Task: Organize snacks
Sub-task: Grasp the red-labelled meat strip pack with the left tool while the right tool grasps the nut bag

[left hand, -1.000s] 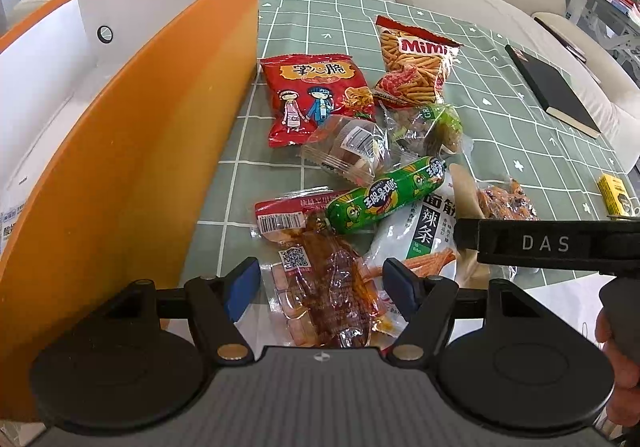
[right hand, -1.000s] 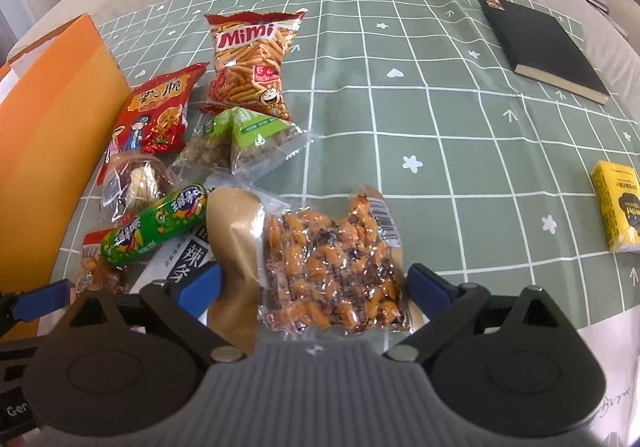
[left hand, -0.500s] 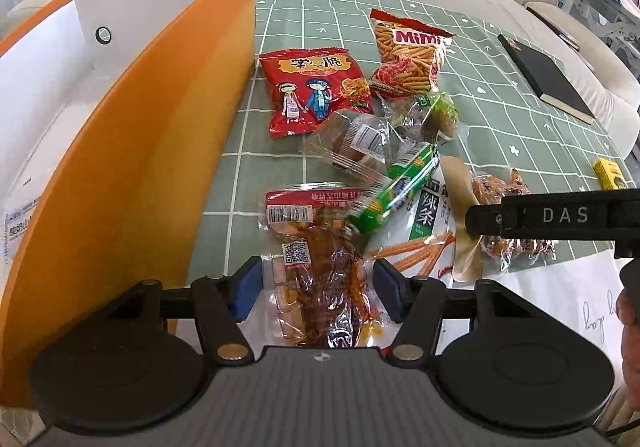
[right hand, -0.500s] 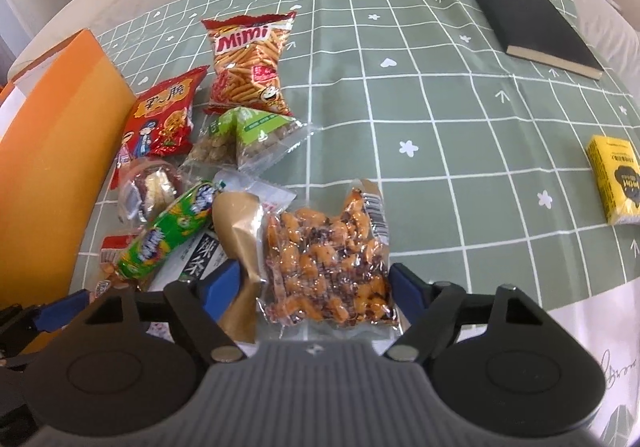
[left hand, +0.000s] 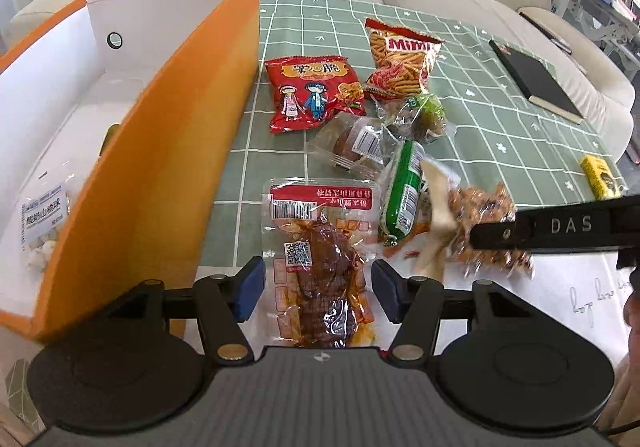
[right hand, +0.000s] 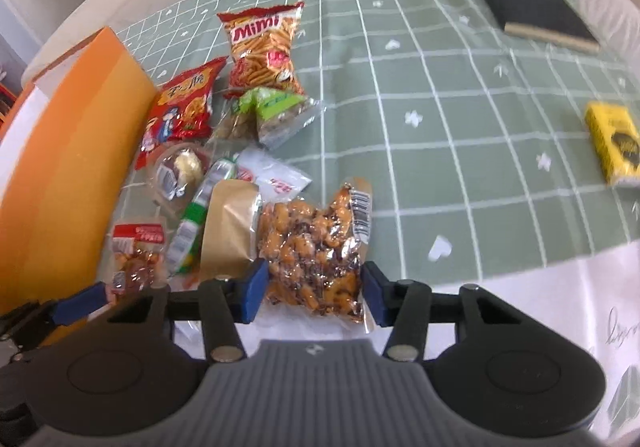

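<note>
Right gripper (right hand: 312, 297), jaws just closing, pinches the nut pack (right hand: 316, 247) above the table; left gripper (left hand: 318, 289) clamps the meat pack (left hand: 320, 247) beside the orange box (left hand: 160, 151).

Green checked table (right hand: 460, 151), scattered snack packets (right hand: 260, 43)

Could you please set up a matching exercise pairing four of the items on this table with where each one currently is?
Things:
1. clear packet of orange-brown nut snacks
2. clear packet of dark braised meat with a red label
3. black notebook
4. small yellow box

Places:
A. lying alone at the far right of the green checked cloth
B. between the left gripper's blue pads
C. on the far right corner of the cloth
D. between the right gripper's blue pads

Pairs: 1-D, 2-B, 3-C, 4-A
</note>
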Action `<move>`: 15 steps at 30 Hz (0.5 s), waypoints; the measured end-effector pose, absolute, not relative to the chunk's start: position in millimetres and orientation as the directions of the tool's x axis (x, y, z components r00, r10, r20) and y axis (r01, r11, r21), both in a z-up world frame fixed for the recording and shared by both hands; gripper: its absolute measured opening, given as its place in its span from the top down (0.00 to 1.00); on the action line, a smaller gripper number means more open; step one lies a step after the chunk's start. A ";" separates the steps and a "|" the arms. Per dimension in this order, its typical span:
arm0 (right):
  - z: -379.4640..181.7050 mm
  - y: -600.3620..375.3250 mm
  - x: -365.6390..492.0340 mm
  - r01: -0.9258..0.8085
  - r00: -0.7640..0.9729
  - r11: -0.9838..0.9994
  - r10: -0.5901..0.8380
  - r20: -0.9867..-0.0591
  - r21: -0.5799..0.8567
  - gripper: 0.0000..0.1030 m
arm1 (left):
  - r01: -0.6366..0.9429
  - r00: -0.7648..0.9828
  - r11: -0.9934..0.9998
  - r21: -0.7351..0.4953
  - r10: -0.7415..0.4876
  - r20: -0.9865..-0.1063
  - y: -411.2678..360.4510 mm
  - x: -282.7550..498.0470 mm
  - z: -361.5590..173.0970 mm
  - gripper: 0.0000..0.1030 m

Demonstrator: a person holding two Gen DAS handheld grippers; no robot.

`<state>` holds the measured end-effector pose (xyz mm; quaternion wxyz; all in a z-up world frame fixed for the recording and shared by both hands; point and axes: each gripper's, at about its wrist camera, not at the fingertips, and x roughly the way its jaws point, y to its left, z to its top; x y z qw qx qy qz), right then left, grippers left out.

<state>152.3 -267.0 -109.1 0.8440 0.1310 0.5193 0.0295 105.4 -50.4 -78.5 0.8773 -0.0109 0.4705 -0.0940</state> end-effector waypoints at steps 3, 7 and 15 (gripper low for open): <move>-109.7 -265.2 146.0 0.080 0.449 0.960 0.206 -0.869 0.269 0.54 | 0.155 0.546 0.981 -0.112 -0.180 -0.818 -47.6 100.8 -74.3 0.38; -105.4 -265.2 137.7 0.078 0.456 0.954 0.225 -0.861 0.290 0.63 | 0.162 0.551 0.979 -0.125 -0.195 -0.812 -44.5 94.6 -68.3 0.38; -107.7 -272.5 127.0 0.107 0.426 0.949 0.227 -0.876 0.298 1.00 | 0.216 0.555 0.965 -0.146 -0.244 -0.795 -44.0 85.9 -60.9 0.38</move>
